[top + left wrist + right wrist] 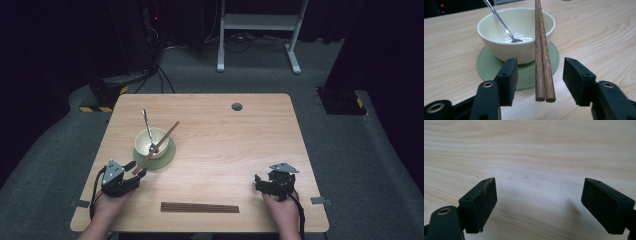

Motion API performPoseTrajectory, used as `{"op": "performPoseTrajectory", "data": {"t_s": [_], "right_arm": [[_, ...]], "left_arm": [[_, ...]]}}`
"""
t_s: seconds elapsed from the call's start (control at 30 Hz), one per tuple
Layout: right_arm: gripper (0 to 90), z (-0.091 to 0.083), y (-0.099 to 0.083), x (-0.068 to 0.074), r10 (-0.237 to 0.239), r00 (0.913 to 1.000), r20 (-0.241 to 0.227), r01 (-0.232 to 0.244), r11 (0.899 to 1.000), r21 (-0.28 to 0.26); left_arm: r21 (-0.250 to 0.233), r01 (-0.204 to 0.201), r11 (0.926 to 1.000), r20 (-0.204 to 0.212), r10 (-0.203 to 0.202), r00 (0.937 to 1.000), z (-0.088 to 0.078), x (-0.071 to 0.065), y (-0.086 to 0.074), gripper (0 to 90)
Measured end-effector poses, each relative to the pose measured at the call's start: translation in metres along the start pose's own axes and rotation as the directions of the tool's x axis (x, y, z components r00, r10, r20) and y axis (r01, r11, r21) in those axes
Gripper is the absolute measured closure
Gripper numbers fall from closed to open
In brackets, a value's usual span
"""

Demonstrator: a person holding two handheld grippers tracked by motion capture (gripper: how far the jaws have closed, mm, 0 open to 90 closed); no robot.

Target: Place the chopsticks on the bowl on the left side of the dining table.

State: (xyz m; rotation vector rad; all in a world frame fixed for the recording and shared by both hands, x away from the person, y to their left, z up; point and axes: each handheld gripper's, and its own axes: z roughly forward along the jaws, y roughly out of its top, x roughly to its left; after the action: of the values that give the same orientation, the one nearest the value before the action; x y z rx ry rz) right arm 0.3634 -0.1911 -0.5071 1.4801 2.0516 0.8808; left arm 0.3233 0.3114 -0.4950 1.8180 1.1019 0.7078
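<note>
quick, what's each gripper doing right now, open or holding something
Left gripper: open, jaws either side of the chopsticks leaning on the bowl, not clamping them.
Right gripper: open, holding nothing, over bare table.

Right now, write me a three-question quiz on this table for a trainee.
1. True or false: the chopsticks lean on the bowl rim.
2. What lies in the bowl? A) spoon B) fork C) knife
3. Fill in: the bowl stands on a green ____.

Key:
1. True; they lie between the left gripper's open jaws, untouched.
2. A, the spoon.
3. Coaster.

The right gripper is open over bare table.
</note>
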Motion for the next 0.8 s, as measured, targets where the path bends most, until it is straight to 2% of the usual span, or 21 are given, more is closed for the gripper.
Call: {"op": "performPoseTrajectory", "data": {"t_s": [0.07,0.13,0.27,0.33,0.4,0.43,0.53,0.6,0.7,0.8], "right_arm": [[13.0,-0.002,0.007,0.011,-0.029,0.9991,-0.030,0.029,0.999,-0.017],[12.9,-0.002,0.015,0.026,-0.064,0.9958,-0.065,0.063,0.998,-0.023],[12.5,0.006,0.036,0.051,-0.087,0.9804,-0.177,0.085,0.996,-0.022],[12.6,0.010,0.047,0.063,-0.099,0.9758,-0.195,0.095,0.995,-0.033],[12.8,0.014,0.060,0.077,-0.118,0.9696,-0.215,0.109,0.993,-0.051],[13.1,0.016,0.067,0.087,-0.138,0.9653,-0.222,0.127,0.990,-0.060],[15.0,0.024,0.081,0.110,-0.183,0.9553,-0.232,0.172,0.983,-0.067],[16.4,0.032,0.089,0.123,-0.204,0.9493,-0.239,0.196,0.979,-0.058],[18.0,0.043,0.098,0.139,-0.204,0.9475,-0.246,0.199,0.979,-0.046],[20.7,0.051,0.105,0.155,-0.208,0.9439,-0.256,0.201,0.978,-0.052]], "left_arm": [[0.004,-0.016,0.9999,-0.003,0.016,0.9999,0.000,0.000,0.000,43.9],[0.010,-0.011,0.9999,0.003,0.011,0.9999,0.000,0.001,0.000,43.9],[0.014,-0.019,0.9997,0.007,0.019,0.9998,0.000,0.005,-0.001,44.1],[0.010,-0.008,0.9999,0.009,0.008,0.9999,0.001,0.008,-0.001,44.2],[0.020,0.031,0.9993,0.032,-0.031,0.9990,0.002,0.014,-0.002,43.8],[0.020,0.036,0.9991,0.038,-0.037,0.9986,0.002,0.015,-0.003,43.6],[0.007,0.018,0.9998,0.036,-0.019,0.9992,0.001,0.020,-0.002,43.7],[0.002,0.026,0.9997,0.025,-0.026,0.9994,0.002,0.025,-0.001,43.8],[-0.003,0.064,0.9980,0.013,-0.064,0.9979,0.004,0.035,-0.001,44.0],[0.001,0.079,0.9969,0.007,-0.079,0.9968,0.006,0.041,-0.002,44.0]]}}
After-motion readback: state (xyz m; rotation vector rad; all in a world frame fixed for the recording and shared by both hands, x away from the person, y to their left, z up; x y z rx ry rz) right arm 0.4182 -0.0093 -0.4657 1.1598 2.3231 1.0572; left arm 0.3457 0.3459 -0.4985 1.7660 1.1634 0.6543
